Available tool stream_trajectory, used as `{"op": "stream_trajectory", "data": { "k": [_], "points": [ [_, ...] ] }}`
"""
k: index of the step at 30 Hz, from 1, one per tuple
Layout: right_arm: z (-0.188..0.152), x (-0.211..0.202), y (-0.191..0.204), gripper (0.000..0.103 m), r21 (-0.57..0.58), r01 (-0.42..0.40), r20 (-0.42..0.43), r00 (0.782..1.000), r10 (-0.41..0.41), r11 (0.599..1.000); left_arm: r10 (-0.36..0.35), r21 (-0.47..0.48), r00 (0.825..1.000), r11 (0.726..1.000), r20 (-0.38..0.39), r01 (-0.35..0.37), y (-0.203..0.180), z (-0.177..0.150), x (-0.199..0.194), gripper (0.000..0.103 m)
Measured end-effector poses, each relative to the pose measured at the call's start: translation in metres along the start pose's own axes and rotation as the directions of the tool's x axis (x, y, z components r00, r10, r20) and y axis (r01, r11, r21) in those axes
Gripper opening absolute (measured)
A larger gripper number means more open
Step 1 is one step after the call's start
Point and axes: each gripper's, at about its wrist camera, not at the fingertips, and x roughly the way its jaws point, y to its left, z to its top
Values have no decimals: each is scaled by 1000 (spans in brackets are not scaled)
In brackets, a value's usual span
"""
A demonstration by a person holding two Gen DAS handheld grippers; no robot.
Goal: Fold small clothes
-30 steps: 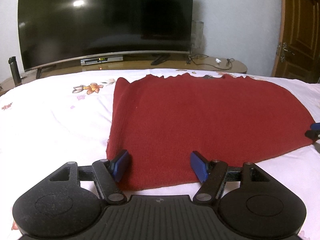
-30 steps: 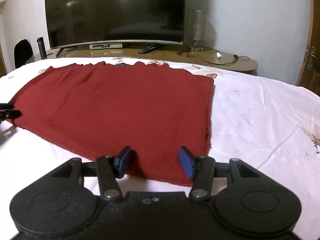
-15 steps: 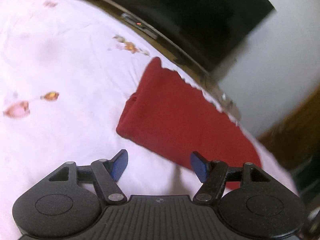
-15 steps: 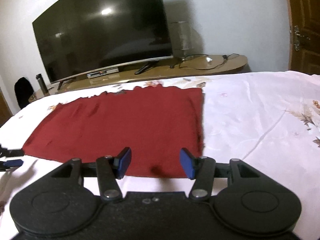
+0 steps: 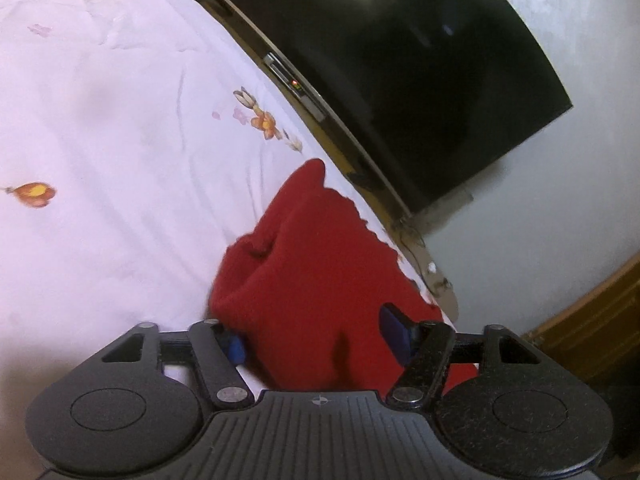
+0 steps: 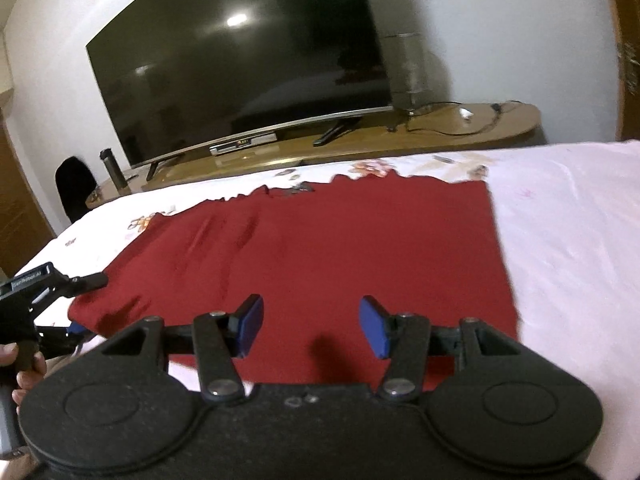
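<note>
A dark red knit garment (image 6: 328,248) lies spread flat on the white floral bedsheet (image 6: 572,240). In the left wrist view the garment (image 5: 312,264) runs between my open blue fingers, with its near left corner bunched up. My left gripper (image 5: 316,336) is rolled sideways and straddles that corner, one finger under the edge. It also shows in the right wrist view (image 6: 82,304) at the garment's left corner. My right gripper (image 6: 312,328) is open and hovers over the garment's near edge.
A large curved TV (image 6: 240,68) stands on a low wooden cabinet (image 6: 440,132) beyond the bed. A dark bottle (image 6: 111,166) and a dark chair (image 6: 74,186) are at the far left. A wooden door (image 5: 592,340) is on the right.
My left gripper has rolled sideways and moved onto the garment's left corner, which is now bunched between the fingers. My right gripper rose and tilted a little, still open over the near edge.
</note>
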Motion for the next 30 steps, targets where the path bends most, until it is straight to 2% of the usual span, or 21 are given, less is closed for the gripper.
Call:
{"op": "stream_trajectory", "data": {
  "k": [2,4,5,7,10,12,15,17,19,21,24,27,30],
  "points": [
    [5,16,8,51,-21,-9,-11,1000,9,1000,5,-37,1000,999,8,-4,4,2,5,44],
    [9,30,18,44,-54,-12,-17,1000,11,998,18,-49,1000,999,-12,-19,10,5,13,13],
    [11,38,23,42,-77,-9,-20,1000,8,997,11,-62,1000,998,-26,-13,16,7,17,11],
    [14,51,30,31,-106,-7,-23,1000,4,994,-29,-69,999,997,-35,26,21,10,21,11],
    [12,66,39,28,-152,34,-21,999,-38,988,-59,-47,998,997,-36,57,20,10,19,9],
    [4,80,45,23,-209,92,-65,992,-108,974,-81,-37,996,996,-27,80,20,12,17,9],
    [-10,84,64,24,-344,172,-23,981,-191,923,-74,-25,996,997,-42,73,19,13,19,9],
    [-10,78,74,24,-375,204,23,977,-211,904,-79,-25,996,997,-46,78,21,15,21,9],
    [-10,74,79,26,-379,192,50,981,-187,905,-80,-25,996,997,-46,79,24,16,18,9],
    [-12,87,75,27,-351,169,-14,983,-185,921,-74,-25,996,997,-55,72,24,18,22,9],
    [-17,88,76,27,-364,182,10,981,-192,913,-77,-7,995,997,-58,77,20,22,24,9],
    [-18,86,72,27,-342,171,16,984,-177,924,-168,-41,985,985,-51,166,18,27,19,9],
    [-17,84,63,27,-289,144,8,989,-148,946,-282,9,957,959,-63,283,-14,39,16,9]
  ]
}}
